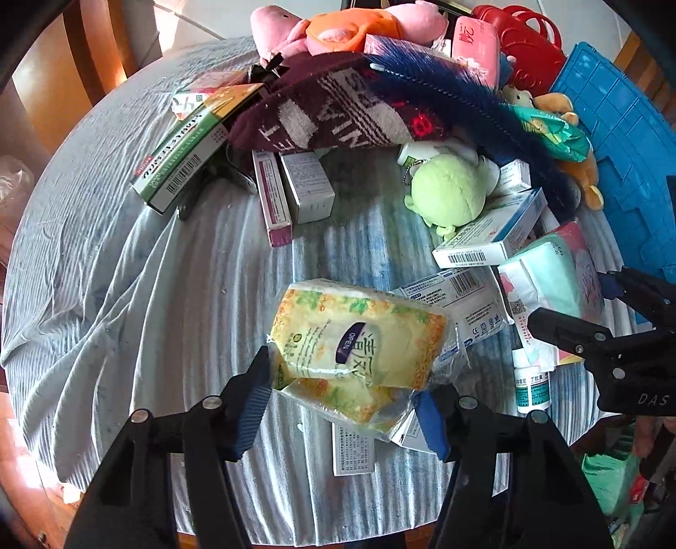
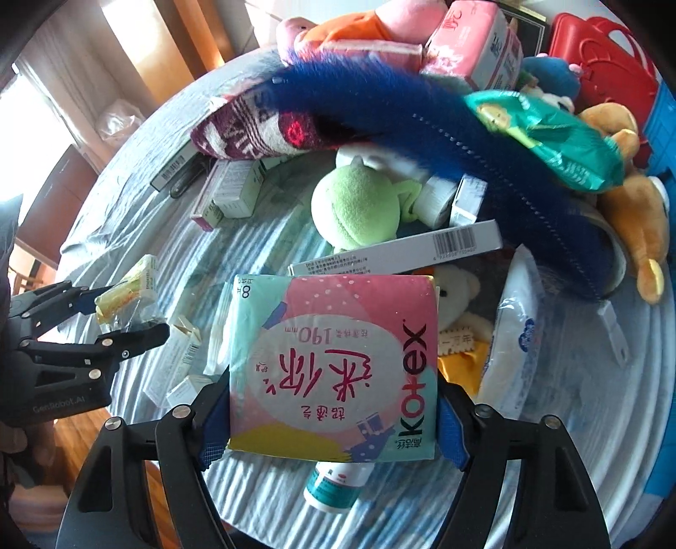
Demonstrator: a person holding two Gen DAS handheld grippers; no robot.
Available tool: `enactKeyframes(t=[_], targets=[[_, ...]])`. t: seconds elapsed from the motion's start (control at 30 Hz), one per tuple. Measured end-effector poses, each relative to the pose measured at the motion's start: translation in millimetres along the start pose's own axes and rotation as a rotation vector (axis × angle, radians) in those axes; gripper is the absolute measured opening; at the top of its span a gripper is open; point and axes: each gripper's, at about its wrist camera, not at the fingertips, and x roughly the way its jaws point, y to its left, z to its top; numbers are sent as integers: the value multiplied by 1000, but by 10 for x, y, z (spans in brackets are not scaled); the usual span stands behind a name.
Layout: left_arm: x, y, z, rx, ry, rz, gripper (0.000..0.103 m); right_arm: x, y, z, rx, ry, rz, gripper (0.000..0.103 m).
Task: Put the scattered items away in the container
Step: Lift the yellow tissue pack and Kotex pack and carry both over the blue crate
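My left gripper [image 1: 344, 399] is shut on a yellow tissue pack [image 1: 359, 342] in clear wrap, held above the striped cloth; the pack also shows in the right wrist view [image 2: 126, 295]. My right gripper [image 2: 331, 416] is shut on a pink and teal Kotex pad pack [image 2: 333, 367], held above a small white bottle [image 2: 336, 485]; that pack also shows in the left wrist view [image 1: 553, 274]. A blue crate [image 1: 625, 169] stands at the far right. Scattered items include a green frog plush [image 1: 450, 190], medicine boxes [image 1: 295, 190] and a maroon knit cloth [image 1: 333, 110].
A long blue brush [image 1: 464, 101] lies across the pile. A red basket [image 1: 528, 46], pink plush [image 1: 338, 25], orange plush [image 2: 633, 211] and green wipes pack [image 2: 549, 135] sit at the back. A white pouch [image 2: 511, 338] lies right. The round table's edge [image 1: 63, 380] curves left.
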Motion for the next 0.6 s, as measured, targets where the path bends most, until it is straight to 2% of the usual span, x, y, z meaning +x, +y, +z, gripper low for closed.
enactKeyframes(t=[0.27,0.6], targets=[[-242,136,-60,-19,-45,-2,61,-296,-19,13,12,-55,2,78],[-747,-114,71,-15,-100,-7,61,-824,-64,31,34,-129,3,78]])
